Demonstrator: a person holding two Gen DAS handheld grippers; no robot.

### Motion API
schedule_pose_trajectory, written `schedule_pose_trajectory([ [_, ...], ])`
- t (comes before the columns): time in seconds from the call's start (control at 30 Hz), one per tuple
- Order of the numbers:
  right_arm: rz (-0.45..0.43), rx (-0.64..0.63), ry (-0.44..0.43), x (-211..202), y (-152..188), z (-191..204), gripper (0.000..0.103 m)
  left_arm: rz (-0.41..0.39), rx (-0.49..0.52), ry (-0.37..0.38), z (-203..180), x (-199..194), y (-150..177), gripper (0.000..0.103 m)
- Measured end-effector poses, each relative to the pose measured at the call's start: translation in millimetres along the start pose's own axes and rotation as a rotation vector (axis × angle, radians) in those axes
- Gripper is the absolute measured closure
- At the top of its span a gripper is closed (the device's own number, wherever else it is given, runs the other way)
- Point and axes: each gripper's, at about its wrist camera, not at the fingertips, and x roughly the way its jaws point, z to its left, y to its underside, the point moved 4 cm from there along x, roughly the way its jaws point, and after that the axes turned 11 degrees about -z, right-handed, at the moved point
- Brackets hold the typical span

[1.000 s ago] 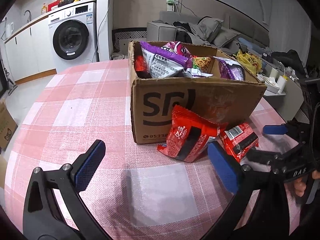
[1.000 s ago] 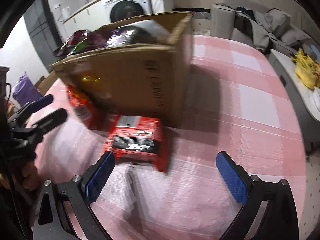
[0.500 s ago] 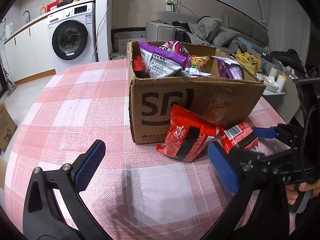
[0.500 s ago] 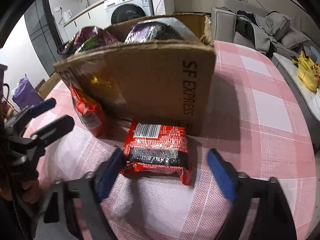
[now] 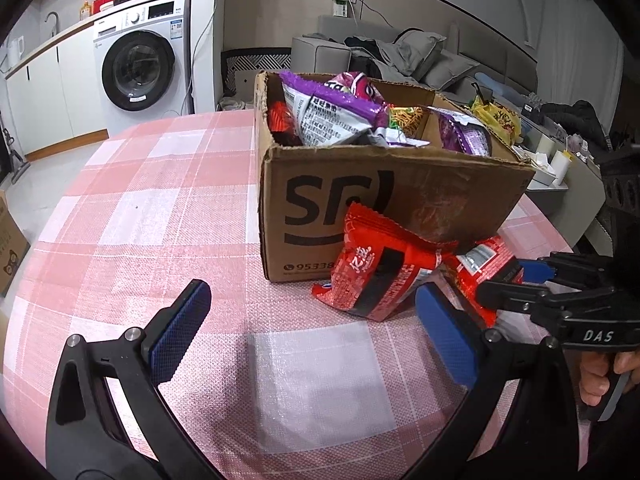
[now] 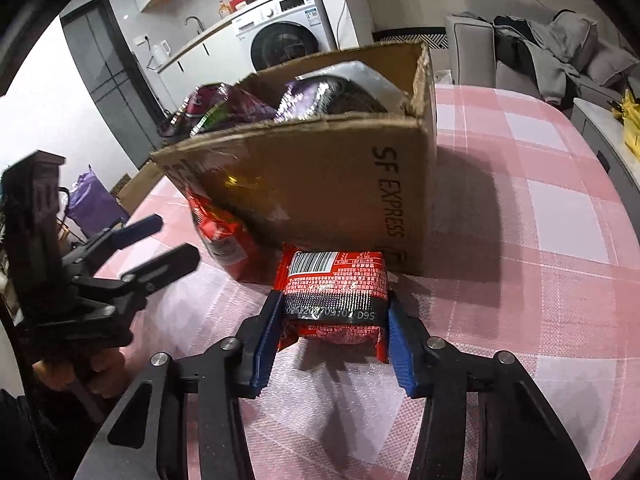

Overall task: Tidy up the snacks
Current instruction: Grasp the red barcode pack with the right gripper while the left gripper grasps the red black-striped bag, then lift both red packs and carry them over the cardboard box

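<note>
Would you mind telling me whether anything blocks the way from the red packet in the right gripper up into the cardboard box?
Only the box's near wall stands between the red packet, clamped in the right gripper, and the box's open top. The packet must clear the rim, and snack bags already crowd the inside.

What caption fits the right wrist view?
Right gripper shut on a red snack packet beside the cardboard box.

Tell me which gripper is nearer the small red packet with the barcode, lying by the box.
Right. The right gripper is shut on the small red packet; the left gripper hangs open off to its side, clear of it.
</note>
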Motion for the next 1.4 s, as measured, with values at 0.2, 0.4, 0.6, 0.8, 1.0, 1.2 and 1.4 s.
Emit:
schedule_pose_trajectory([
  [0.2, -0.016, 0.016, -0.008, -8.8, -2.3, -5.0, 0.054, 0.028, 0.035, -0.007, -3.1, 8.0, 1.8, 0.001],
  [0.4, -0.007, 0.048, -0.024, -8.9, 1.6, -18.4, 0.054, 0.038, 0.079, -0.038, -16.5, 17.5, -0.1, 0.002],
  [0.6, -0.01, 0.073, -0.032, -8.4, 5.5, -24.1, 0.054, 0.05, 0.123, -0.075, -32.4, 26.7, -2.8, 0.002],
  [0.8, -0.018, 0.083, -0.035, -10.7, 2.9, -26.3, 0.054, 0.063, 0.163, -0.067, -59.6, 37.3, -3.5, 0.019],
  [1.0, -0.025, 0.079, -0.036, -12.2, 1.4, -20.2, 0.054, 0.081, 0.146, -0.038, -70.4, 44.6, -4.1, 0.055],
  [1.2, -0.03, 0.063, -0.04, -13.8, -0.1, -14.6, 0.054, 0.078, 0.099, -0.013, -65.7, 41.6, -2.2, 0.057],
  [1.4, -0.036, 0.048, -0.041, -16.3, -0.7, -6.2, 0.054, 0.07, 0.085, -0.006, -61.8, 31.8, 4.0, 0.057],
])
